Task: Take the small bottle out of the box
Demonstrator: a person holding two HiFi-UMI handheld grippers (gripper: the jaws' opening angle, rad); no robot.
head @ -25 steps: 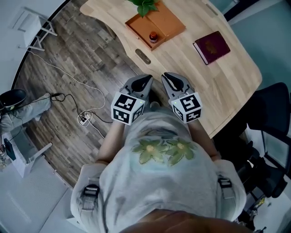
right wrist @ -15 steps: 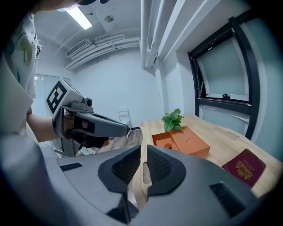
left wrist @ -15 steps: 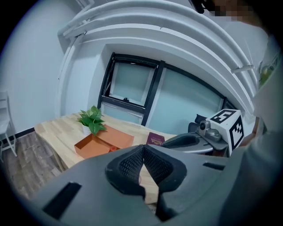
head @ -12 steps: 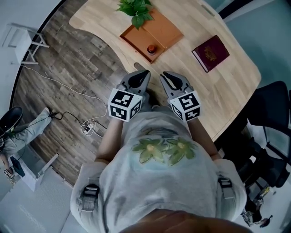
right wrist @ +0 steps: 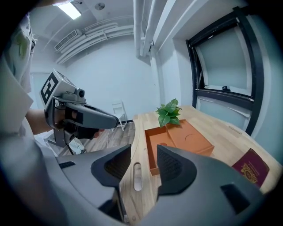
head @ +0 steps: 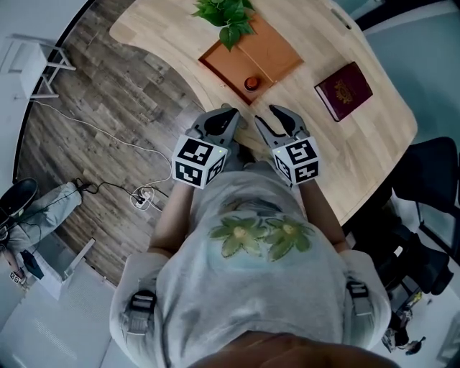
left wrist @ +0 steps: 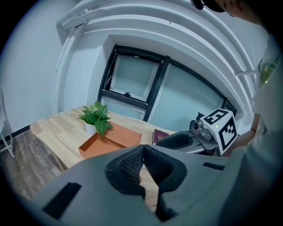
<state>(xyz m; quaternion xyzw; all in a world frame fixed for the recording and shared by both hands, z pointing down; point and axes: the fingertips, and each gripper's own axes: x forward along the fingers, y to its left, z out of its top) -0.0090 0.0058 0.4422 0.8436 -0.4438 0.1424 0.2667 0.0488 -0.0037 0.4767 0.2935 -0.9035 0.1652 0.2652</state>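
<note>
We are holding the left gripper point(head: 228, 110) and the right gripper point(head: 273, 115) side by side over the near edge of the table point(head: 345, 144). Both are angling down toward the orange box point(head: 228, 68). We are judging this to be the approach, since neither one is touching anything.

The right gripper seems to be the one getting ready. Its jaws have just been opening and are standing well apart with nothing between them. Only the table edge and a slot point(right wrist: 136, 175) cut into it are showing through the gap. The left gripper's pads are meeting on nothing; we are guessing it is there to steady the box.

The small bottle point(head: 251, 83), red-capped, is standing upright in the box's open compartment, near the box's near corner. That is putting it just ahead of the right gripper, which suits a straight reach. A leafy plant point(head: 226, 14) is sitting at the box's far end, well apart from the bottle. A dark red booklet point(head: 348, 90) is lying toward the table's right edge, clear of the box.

As for writing, the booklet is carrying a gilt emblem with lettering too small to read. We are making out no label on the bottle. The marker cubes point(head: 200, 162) are showing only black-and-white patterns.
</note>
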